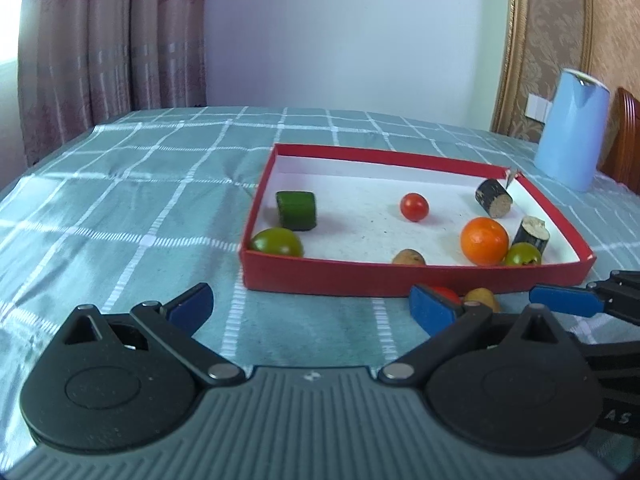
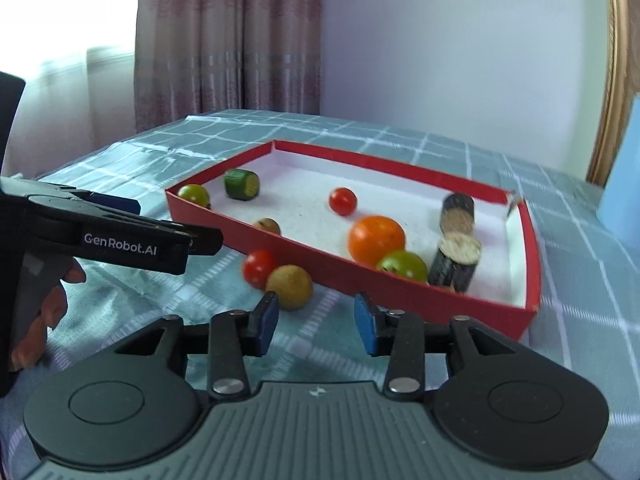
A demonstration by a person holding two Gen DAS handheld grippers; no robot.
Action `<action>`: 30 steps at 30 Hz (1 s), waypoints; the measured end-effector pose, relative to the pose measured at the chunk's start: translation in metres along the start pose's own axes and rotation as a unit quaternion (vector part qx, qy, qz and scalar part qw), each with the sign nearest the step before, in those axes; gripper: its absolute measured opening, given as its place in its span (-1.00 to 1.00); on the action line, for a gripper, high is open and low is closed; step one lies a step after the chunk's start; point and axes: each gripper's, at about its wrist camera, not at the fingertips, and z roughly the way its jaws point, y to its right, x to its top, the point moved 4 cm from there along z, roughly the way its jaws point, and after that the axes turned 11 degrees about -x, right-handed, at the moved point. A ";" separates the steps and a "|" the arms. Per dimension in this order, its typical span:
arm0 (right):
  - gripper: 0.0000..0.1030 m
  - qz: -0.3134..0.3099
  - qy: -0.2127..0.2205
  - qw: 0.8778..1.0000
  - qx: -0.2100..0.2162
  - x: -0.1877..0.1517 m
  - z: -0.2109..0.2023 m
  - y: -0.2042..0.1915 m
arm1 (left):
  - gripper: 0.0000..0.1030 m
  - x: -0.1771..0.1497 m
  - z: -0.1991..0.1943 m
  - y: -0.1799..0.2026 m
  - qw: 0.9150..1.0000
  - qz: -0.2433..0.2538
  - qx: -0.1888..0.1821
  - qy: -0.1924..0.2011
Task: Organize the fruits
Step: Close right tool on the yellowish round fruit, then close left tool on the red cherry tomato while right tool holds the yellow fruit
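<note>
A red tray holds an orange, a red tomato, green fruits, a green chunk, a brown fruit and two dark cylinders. Outside, by the tray's near wall, lie a red tomato and a tan fruit. My left gripper is open and empty. My right gripper is open, just short of the tan fruit.
A blue cylindrical container stands on the teal checked tablecloth right of the tray, beside a wooden chair. Curtains and a wall lie behind the table.
</note>
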 end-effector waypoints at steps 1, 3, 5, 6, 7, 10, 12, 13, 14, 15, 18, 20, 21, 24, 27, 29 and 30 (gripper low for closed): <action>-0.15 -0.003 0.000 1.000 -0.003 0.002 0.003 -0.003 | 1.00 0.000 -0.001 -0.002 1.000 -0.002 -0.001 0.001; -0.15 -0.007 -0.003 1.000 -0.005 0.006 0.010 -0.008 | 1.00 0.000 -0.003 -0.004 1.000 -0.003 0.000 0.001; -0.15 -0.014 -0.019 1.000 -0.003 0.007 0.020 -0.012 | 1.00 -0.001 -0.004 -0.006 1.000 -0.008 -0.001 0.002; -0.15 -0.011 -0.033 0.999 -0.001 0.007 0.026 -0.014 | 1.00 -0.001 -0.004 -0.007 1.000 -0.011 -0.002 0.003; -0.16 -0.002 -0.036 0.999 0.004 0.008 0.028 -0.013 | 1.00 -0.001 -0.005 -0.007 1.000 -0.012 -0.003 0.003; -0.36 0.010 -0.029 0.999 0.013 0.006 0.024 -0.009 | 1.00 -0.001 -0.005 -0.008 1.000 -0.014 -0.005 0.003; -0.40 0.009 -0.018 1.000 0.007 0.006 0.020 -0.008 | 1.00 -0.002 -0.005 -0.007 1.000 -0.011 -0.003 0.003; -0.45 0.009 -0.013 1.000 0.006 0.006 0.017 -0.006 | 1.00 -0.002 -0.005 -0.006 1.000 -0.008 -0.002 0.002; -0.47 0.010 -0.009 1.000 0.005 0.005 0.014 -0.005 | 1.00 -0.002 -0.006 -0.004 1.000 -0.004 -0.003 0.001; -0.47 0.010 -0.005 1.000 0.002 0.004 0.011 -0.003 | 1.00 -0.001 -0.005 -0.001 1.000 0.001 -0.003 0.001; -0.47 0.017 0.002 1.000 -0.016 0.001 0.003 0.006 | 1.00 -0.001 -0.003 0.010 1.000 0.021 -0.007 -0.004; -0.47 0.021 0.002 0.999 -0.036 -0.002 -0.001 0.014 | 1.00 -0.001 0.001 0.017 1.000 0.029 -0.010 -0.007; -0.47 0.024 0.001 0.999 -0.042 -0.004 -0.002 0.018 | 1.00 -0.001 0.003 0.021 0.999 0.033 -0.012 -0.010; -0.47 0.037 -0.010 0.998 -0.049 -0.009 -0.003 0.031 | 1.00 0.000 0.009 0.031 0.999 0.044 -0.012 -0.015; -0.47 0.056 -0.021 0.998 -0.032 -0.014 -0.003 0.042 | 1.00 0.000 0.017 0.042 0.998 0.058 -0.009 -0.024; -0.47 0.063 -0.023 0.998 -0.022 -0.016 -0.004 0.046 | 1.00 0.000 0.022 0.049 0.997 0.071 -0.004 -0.027; -0.47 0.068 -0.021 0.997 -0.025 -0.017 -0.005 0.048 | 1.00 0.000 0.025 0.051 0.997 0.076 -0.004 -0.030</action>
